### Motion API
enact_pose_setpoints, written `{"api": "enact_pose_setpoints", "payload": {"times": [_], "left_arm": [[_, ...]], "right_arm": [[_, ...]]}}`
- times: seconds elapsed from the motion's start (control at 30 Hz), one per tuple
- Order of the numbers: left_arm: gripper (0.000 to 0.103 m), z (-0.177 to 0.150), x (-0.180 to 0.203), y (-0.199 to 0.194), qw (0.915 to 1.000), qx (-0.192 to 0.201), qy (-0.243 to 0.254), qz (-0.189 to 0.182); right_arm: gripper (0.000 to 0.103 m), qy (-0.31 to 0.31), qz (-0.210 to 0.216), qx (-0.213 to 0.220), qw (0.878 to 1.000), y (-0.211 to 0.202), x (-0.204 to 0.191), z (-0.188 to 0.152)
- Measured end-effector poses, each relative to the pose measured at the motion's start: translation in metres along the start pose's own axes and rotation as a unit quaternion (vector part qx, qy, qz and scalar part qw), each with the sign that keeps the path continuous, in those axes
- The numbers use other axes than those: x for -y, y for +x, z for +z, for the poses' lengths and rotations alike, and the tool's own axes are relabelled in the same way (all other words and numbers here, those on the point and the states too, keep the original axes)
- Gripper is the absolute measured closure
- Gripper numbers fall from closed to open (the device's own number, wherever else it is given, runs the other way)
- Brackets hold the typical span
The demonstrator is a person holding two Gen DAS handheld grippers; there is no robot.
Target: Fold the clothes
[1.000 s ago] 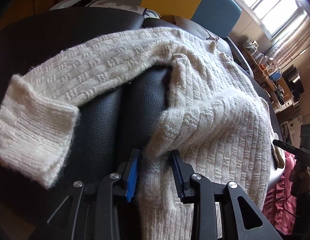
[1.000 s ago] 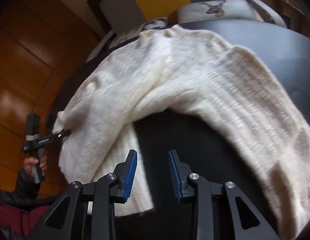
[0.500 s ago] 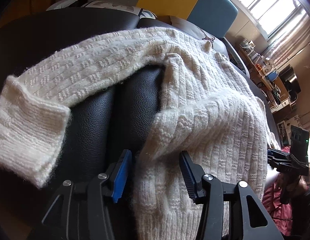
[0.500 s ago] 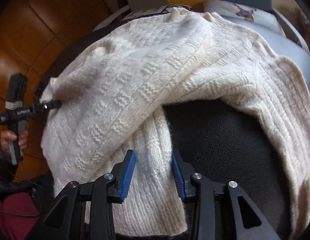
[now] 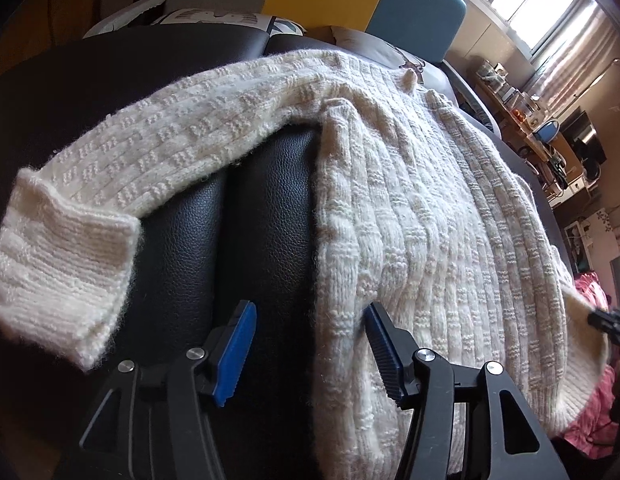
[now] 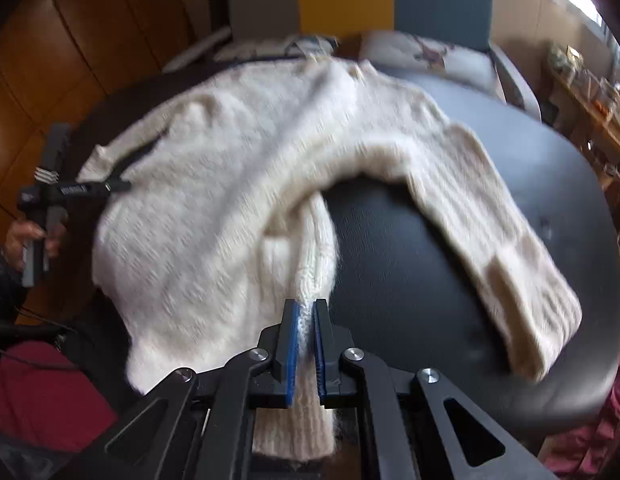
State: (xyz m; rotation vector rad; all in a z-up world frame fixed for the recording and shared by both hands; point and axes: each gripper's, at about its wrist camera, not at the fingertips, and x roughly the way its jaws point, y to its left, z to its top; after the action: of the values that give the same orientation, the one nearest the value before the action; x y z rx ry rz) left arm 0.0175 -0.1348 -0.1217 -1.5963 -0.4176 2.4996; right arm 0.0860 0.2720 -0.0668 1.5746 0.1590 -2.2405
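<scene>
**Right clamped on sweater, left opening**

Left wrist view: left gripper [image 5: 310, 350] jaws stood apart and were opening, not pressing anything. The side edge of the cream knit sweater [image 5: 410, 208] lay between them, against the right pad. Sweater was spread on the black padded surface [image 5: 265, 216]; one sleeve [image 5: 149, 168] ran out to the left, cuff [image 5: 57, 272] at its end.

Right wrist view: right gripper [image 6: 305, 344] jaws were together, clamped on a narrow ribbed strip of the sweater [image 6: 213, 184]. Other sleeve [image 6: 490, 216] ran down-right across the surface [image 6: 410, 280]. Pink fabric [image 6: 49, 392] lay lower left.
</scene>
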Motion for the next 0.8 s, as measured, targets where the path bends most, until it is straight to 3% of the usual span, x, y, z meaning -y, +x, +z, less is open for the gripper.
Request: {"api": "enact_pose_setpoints", "payload": {"times": [0.23, 0.4, 0.47, 0.57, 0.63, 0.73, 0.8], "left_arm": [[0.045, -0.004, 0.004, -0.007, 0.9995, -0.004, 0.001, -0.031], [0.041, -0.005, 0.018, -0.001, 0.9993, -0.006, 0.038, -0.001], [0.04, -0.005, 0.021, 0.0, 0.9988, -0.007, 0.048, 0.008], [0.041, -0.001, 0.016, -0.007, 0.9995, 0.001, 0.031, -0.005], [0.041, 0.003, 0.011, -0.018, 0.9995, 0.02, 0.011, -0.022], [0.041, 0.01, 0.016, -0.037, 0.9973, 0.059, 0.014, -0.042], [0.041, 0.013, 0.024, -0.04, 0.9962, 0.064, 0.028, -0.052]], "right_arm": [[0.097, 0.017, 0.009, -0.073, 0.997, 0.03, 0.0, -0.032], [0.097, 0.001, -0.019, -0.145, 0.989, 0.03, 0.002, -0.056], [0.096, 0.021, -0.006, -0.151, 0.988, 0.022, 0.011, -0.059], [0.094, 0.059, 0.025, -0.085, 0.994, -0.006, 0.026, -0.039], [0.082, 0.074, 0.019, -0.004, 0.997, -0.026, 0.036, -0.011], [0.082, 0.098, 0.013, 0.094, 0.991, -0.033, 0.056, 0.038], [0.082, 0.116, 0.013, 0.116, 0.986, -0.018, 0.069, 0.075]]}}
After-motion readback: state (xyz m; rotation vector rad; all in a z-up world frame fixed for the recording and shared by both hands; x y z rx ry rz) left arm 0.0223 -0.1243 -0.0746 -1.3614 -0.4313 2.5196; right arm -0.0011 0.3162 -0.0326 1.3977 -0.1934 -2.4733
